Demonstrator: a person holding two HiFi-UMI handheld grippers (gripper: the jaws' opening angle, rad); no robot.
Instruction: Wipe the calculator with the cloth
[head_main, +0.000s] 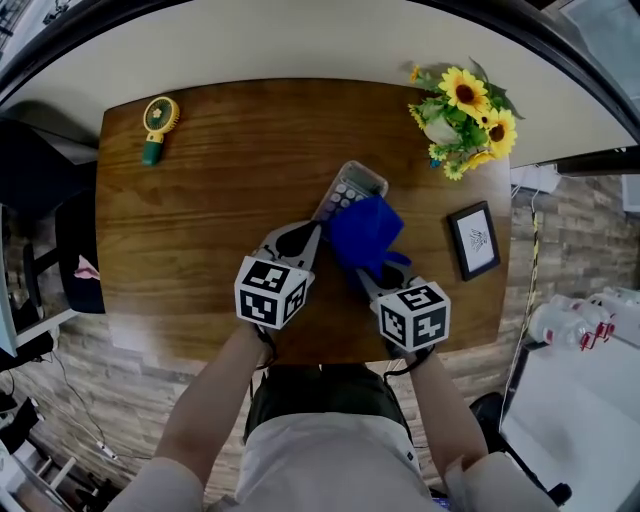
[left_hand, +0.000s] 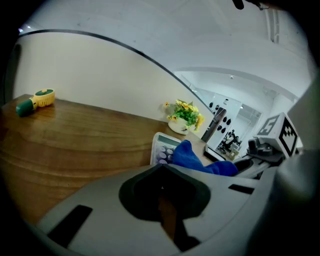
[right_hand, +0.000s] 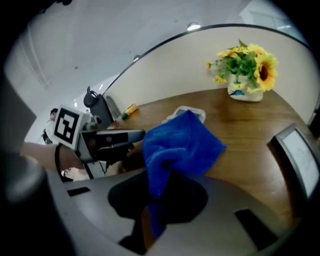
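— Two grippers; which one has the cloth?

— The right gripper. Its jaws are clamped on a bunched fold of the blue cloth, and the loose part drapes over the near half of the calculator. The left gripper has its jaws together with nothing visible between them. Its tips are at the calculator's near left end, but I cannot tell whether they touch it.

— How will the things handle?

— The cloth looks soft and limp, so I expect it to fold under itself unless pressed flat. The pinch on the fold seems a fair hold. The calculator is probably light, stiff plastic that could skate on polished wood. I would pin it at an end or edge, off the keys and display.

— And around them?

— A glossy dark wooden table, with the calculator lying slantwise near its middle. A pot of sunflowers stands at the far right corner. A small framed picture lies by the right edge and a yellow-and-green hand fan at the far left. All three are well apart from the work. Beyond is a pale curved wall, and stone-patterned floor shows at both sides.
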